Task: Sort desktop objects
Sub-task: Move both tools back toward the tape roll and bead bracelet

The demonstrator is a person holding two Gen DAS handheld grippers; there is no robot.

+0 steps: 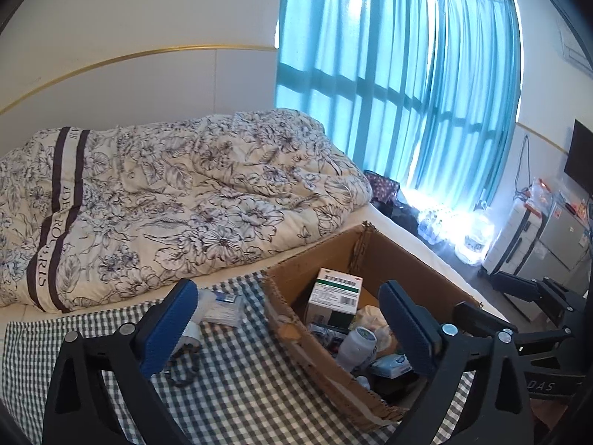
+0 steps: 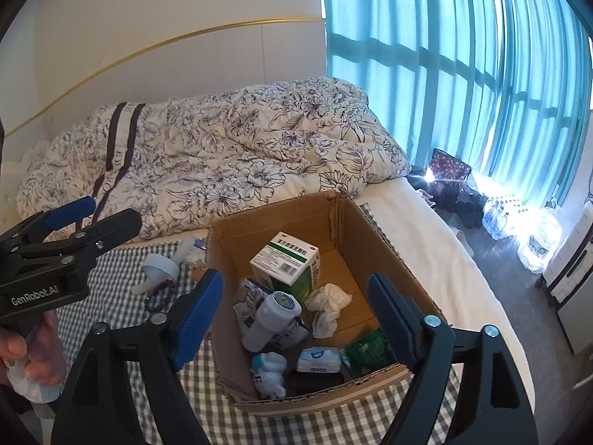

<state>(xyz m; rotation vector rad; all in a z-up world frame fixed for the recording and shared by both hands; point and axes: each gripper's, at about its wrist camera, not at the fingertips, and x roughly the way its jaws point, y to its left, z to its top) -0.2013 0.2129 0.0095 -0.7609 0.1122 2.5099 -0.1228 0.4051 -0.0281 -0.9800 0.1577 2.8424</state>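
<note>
An open cardboard box [image 2: 385, 244] stands on a green checked cloth [image 2: 315, 419] on the bed. Inside lie a green-and-white medicine box [image 2: 285, 259], a white bottle [image 2: 270, 315], crumpled tissue [image 2: 330, 300], a wipes pack [image 2: 318, 359], a green packet [image 2: 367, 348] and a small white toy [image 2: 268, 371]. My right gripper [image 2: 296, 311] is open and empty above the box. My left gripper [image 1: 289, 322] is open and empty over the box's left wall [image 1: 296, 333]; it also shows in the right wrist view [image 2: 85, 218]. A tape roll [image 2: 159, 267] and small packets [image 1: 222, 307] lie left of the box.
A floral duvet [image 1: 178, 200] is bunched behind the cloth. Teal curtains [image 1: 400, 74] cover the window. Beyond the bed's right edge are bags [image 2: 452, 174], water bottles [image 2: 500, 218] and a white cabinet [image 1: 526, 237] on the floor.
</note>
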